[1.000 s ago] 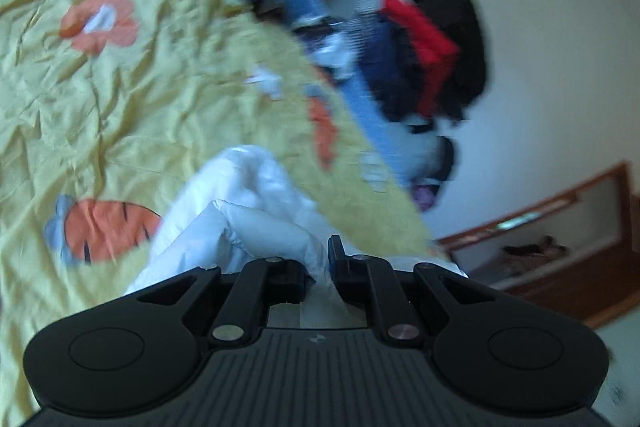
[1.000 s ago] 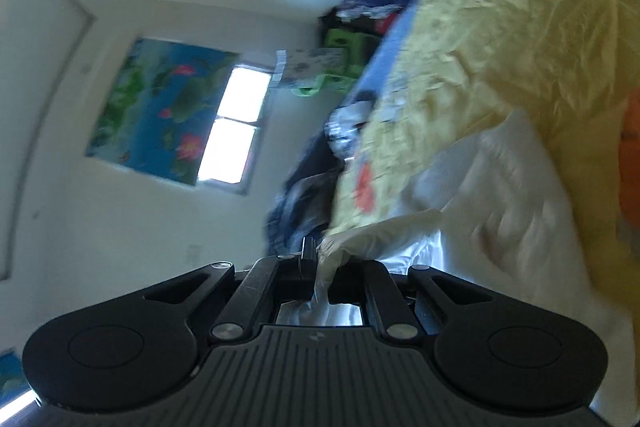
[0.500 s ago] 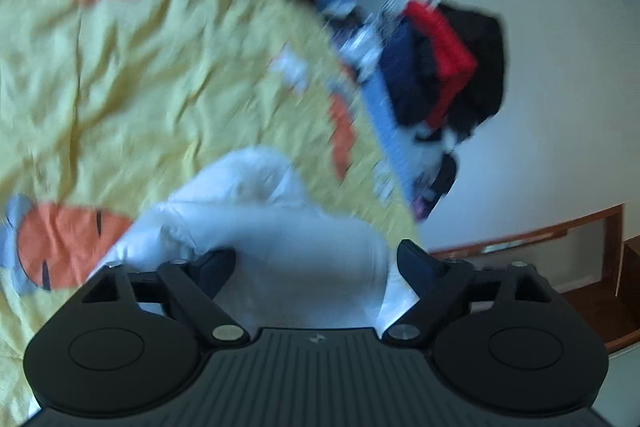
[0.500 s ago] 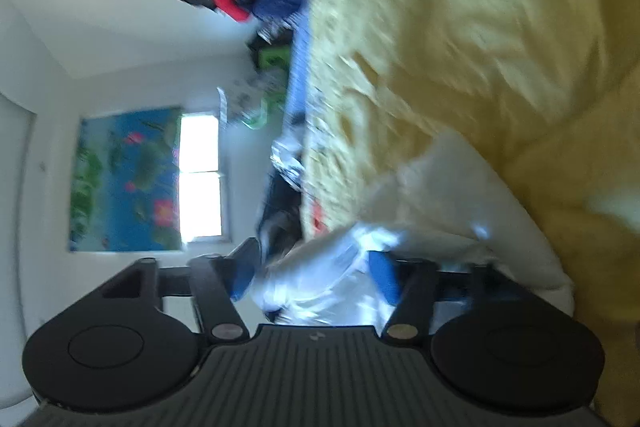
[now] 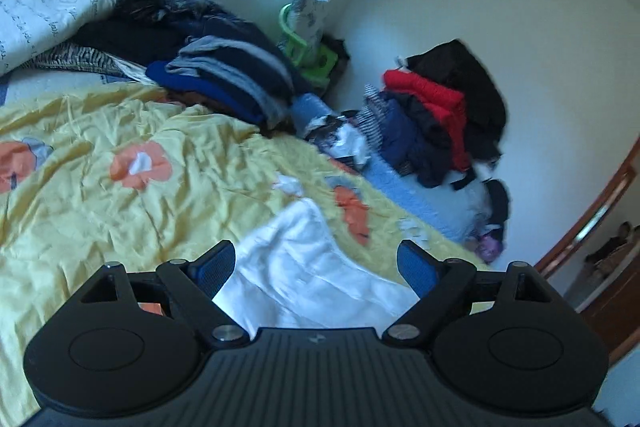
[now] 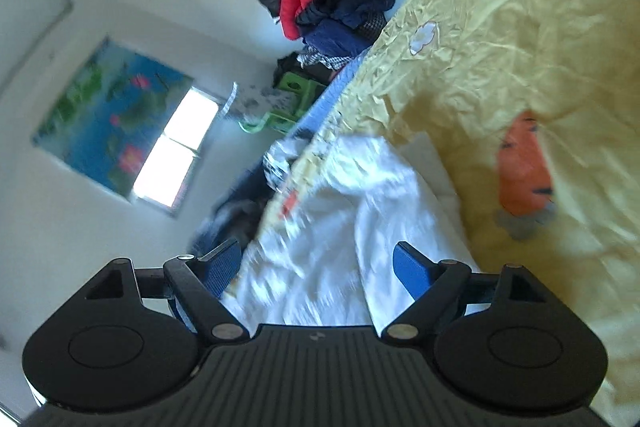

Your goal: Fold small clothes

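Both claws spread wide, empty, nothing pinched. Left claw (image 5: 316, 263) hanging above the small white cotton garment (image 5: 304, 271), blue pads clear of the cloth on either side. Right claw (image 6: 316, 267) likewise parted over the same white garment (image 6: 360, 227), its jaws having just been opening further, cloth seen between them but not pressed by either pad.

Lying rumpled on the yellow bedspread printed with orange carrots (image 5: 100, 211), close under both claws, at about six o'clock in each wrist view. In the left view, one rounded lobe reaching toward twelve o'clock, a long crease running across the body toward four. In the right view, a thick bunched fold heaped toward eleven o'clock, blurred, with a flatter panel toward one o'clock.

Likely very light, limp and thin; no stiffness to hold a shape, so apt to sag and slump once lifted at a single point. Not slippery to judge by the matte weave, not fragile. Best taken by two spaced points along one edge or hem, one claw each, pinching a single layer where possible, then drawn taut before laying over. Risk of catching the bedspread along with it, since both cloths are soft and wrinkled together.

Folded dark and grey clothes stacked (image 5: 232, 83) at eleven o'clock, well apart. Red and black jackets heaped (image 5: 444, 107) at two o'clock against the wall.
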`<state>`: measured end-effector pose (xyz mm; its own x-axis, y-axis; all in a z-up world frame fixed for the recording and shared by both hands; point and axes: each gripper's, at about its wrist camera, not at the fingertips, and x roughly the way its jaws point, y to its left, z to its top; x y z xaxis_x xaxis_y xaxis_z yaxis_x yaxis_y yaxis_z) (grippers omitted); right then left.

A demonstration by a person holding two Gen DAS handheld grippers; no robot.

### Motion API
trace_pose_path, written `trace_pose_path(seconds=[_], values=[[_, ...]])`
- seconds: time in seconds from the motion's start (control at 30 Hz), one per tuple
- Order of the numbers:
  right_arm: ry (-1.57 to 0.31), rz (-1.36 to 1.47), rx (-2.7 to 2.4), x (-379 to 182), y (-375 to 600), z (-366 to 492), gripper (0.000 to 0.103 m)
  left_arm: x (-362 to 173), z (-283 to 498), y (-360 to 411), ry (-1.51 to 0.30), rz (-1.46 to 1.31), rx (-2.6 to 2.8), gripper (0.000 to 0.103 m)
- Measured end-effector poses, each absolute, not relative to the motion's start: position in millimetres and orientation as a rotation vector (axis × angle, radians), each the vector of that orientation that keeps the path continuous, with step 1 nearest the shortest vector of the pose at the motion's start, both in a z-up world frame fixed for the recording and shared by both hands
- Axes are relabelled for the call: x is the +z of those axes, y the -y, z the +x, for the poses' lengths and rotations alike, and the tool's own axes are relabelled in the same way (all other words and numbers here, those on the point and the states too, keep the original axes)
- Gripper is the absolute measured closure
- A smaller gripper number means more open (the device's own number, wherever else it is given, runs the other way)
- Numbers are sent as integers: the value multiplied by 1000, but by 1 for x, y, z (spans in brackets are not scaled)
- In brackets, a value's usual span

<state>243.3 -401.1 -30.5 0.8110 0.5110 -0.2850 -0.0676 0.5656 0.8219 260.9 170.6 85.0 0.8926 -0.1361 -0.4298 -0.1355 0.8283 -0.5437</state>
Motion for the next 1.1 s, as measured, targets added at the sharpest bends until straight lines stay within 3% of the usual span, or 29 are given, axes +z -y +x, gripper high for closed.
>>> trace_pose_path(seconds=[0.13, 0.4, 1.1], values=[[-578, 758, 372, -36, 374, 203, 21, 86, 231, -152, -468, -528, -32, 14], [-706, 758, 434, -57, 348, 169, 21, 74, 198, -129, -542, -452, -72, 14], [-677, 756, 467, -43, 342, 154, 20, 72, 187, -122, -563, -433, -84, 14]])
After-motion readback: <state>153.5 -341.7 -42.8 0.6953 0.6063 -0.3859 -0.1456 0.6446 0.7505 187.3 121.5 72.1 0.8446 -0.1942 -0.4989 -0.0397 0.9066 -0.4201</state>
